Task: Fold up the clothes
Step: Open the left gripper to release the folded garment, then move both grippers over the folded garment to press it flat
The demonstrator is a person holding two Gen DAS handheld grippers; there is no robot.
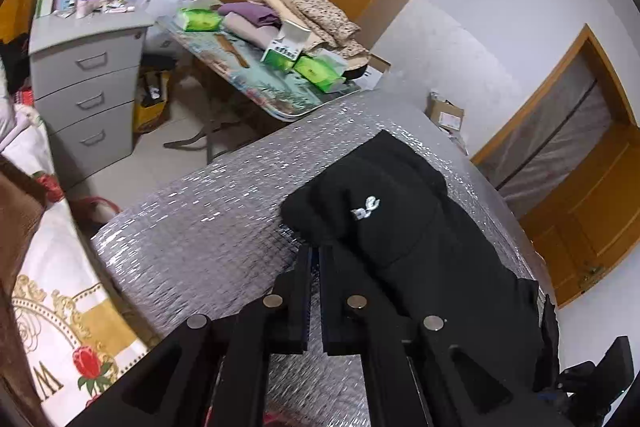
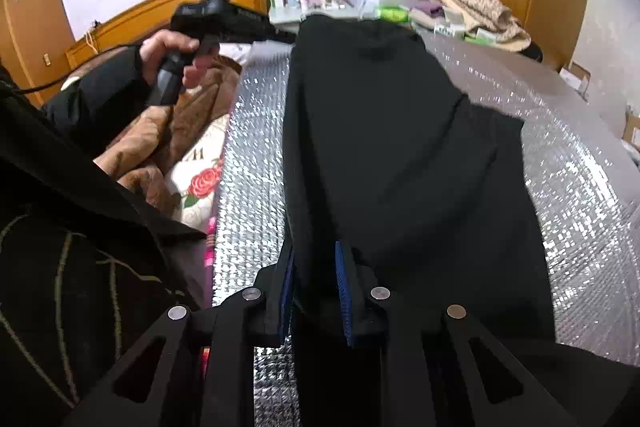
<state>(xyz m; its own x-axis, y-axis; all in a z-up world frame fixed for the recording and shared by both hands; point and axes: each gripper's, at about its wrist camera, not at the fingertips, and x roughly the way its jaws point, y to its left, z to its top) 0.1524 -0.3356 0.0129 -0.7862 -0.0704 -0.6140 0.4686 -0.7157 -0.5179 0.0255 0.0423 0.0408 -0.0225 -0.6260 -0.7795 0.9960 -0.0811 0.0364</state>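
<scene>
Black left hand-held gripper [image 1: 316, 255]: low centre of the left wrist view, its two fingers together with only a thin slit between them and nothing inside; the tips are just at the near edge of the garment, over the silver mat.
Right hand-held gripper [image 2: 316, 255]: low centre of the right wrist view, blue pads [image 2: 343, 291] standing apart; black cloth lies between them, but the pads do not seem to press on it.
Black garment [image 2: 392, 147]: it lies stretched out on the silver mat, running from the right gripper toward the top of the frame; in the left wrist view a small white logo [image 1: 366, 209] is seen on it.
Silver mat [image 1: 208, 227]: quilted, shiny foil cover under the garment.
Person's hand [image 2: 168, 55]: upper left of the right wrist view, in a dark sleeve, holding the handle of the left gripper.
Bedding [image 1: 60, 307]: white and gold cover with red roses at the lower left, beside the mat.
Counter [image 1: 280, 95]: upper centre of the left wrist view, with green packets and folded cloths.
Grey drawer cabinet [image 1: 88, 87]: upper left, with bottles and tubes on top.
</scene>
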